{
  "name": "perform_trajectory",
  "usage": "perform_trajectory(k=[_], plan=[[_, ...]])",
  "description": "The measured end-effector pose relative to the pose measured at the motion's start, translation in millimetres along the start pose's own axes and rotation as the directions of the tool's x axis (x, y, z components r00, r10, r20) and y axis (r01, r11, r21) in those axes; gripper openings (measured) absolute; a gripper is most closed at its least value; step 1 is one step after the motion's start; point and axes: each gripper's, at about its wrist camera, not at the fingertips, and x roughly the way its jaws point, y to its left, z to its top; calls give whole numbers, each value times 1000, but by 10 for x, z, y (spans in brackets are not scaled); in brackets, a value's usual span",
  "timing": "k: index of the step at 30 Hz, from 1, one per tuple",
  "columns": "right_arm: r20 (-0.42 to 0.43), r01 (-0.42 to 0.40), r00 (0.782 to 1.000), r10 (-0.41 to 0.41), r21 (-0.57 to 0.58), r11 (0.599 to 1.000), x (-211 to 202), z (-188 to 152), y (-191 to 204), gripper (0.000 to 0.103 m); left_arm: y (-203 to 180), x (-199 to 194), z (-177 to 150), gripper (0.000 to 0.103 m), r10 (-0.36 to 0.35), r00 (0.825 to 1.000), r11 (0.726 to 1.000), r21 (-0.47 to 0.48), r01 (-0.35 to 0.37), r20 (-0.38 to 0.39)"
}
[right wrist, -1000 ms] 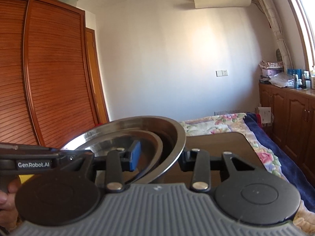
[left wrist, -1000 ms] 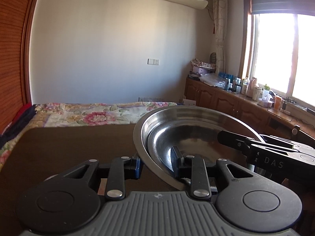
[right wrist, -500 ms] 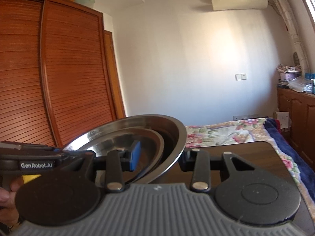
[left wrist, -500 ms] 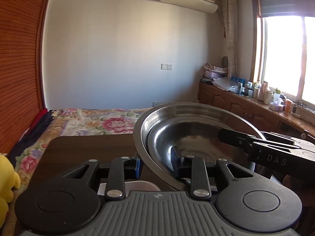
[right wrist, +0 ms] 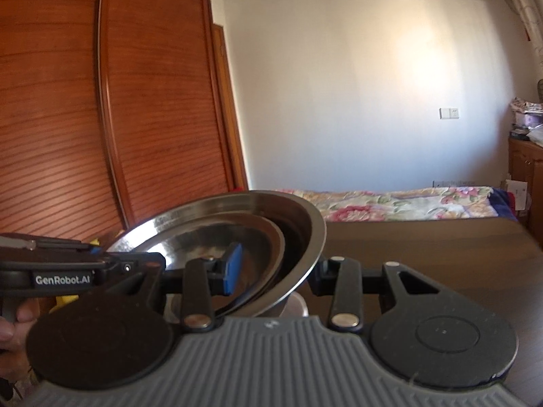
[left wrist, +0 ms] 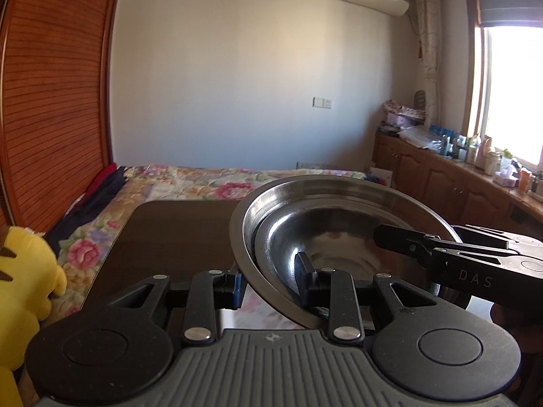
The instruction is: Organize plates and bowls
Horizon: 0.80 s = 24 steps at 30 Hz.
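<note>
A large steel bowl (left wrist: pixel 246 227) with a smaller steel dish (left wrist: pixel 339 247) nested inside hangs tilted above the dark table (left wrist: pixel 169 237). My left gripper (left wrist: pixel 269 285) is shut on the bowl's near rim, one finger inside and the blue-padded one outside. From the opposite side my right gripper (right wrist: pixel 276 269) is shut on the same bowl (right wrist: pixel 307 237), its blue pad against the inner dish (right wrist: pixel 210 234). Each gripper shows in the other's view. Part of a pale bowl (right wrist: pixel 297 305) shows on the table under the stack.
A floral-covered bed (left wrist: pixel 203 183) lies beyond the table. At the left sits a yellow plush toy (left wrist: pixel 23 271), beside a wooden slatted wardrobe (right wrist: pixel 101 135). Low cabinets (left wrist: pixel 441 183) topped with bottles run under the window. A hand (right wrist: pixel 13 322) grips the left tool.
Both grippers have carried the steel stack leftward over the table. The yellow plush toy and more of the wardrobe have come into view, and the pale bowl now shows beneath.
</note>
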Motion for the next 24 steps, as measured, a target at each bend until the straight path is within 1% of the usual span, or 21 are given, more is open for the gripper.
perform_trajectory(k=[6,10,16,24], plan=[[-58,-8,998,7,-7,1000,124,-109,33,41,125,120,-171,32,0,999,1000,-21,-1,-41],[-84,-12,996,11,-10,1000,178,-167,59,41,171,169,-238,32,5,999,1000,-25,-7,-52],[-97,-9,995,7,-27,1000,233,-200,113,41,194,188,-281,33,10,999,1000,-28,-12,-53],[-120,0,993,-5,-38,999,309,-258,121,41,171,246,-316,33,15,998,1000,-5,-15,-62]])
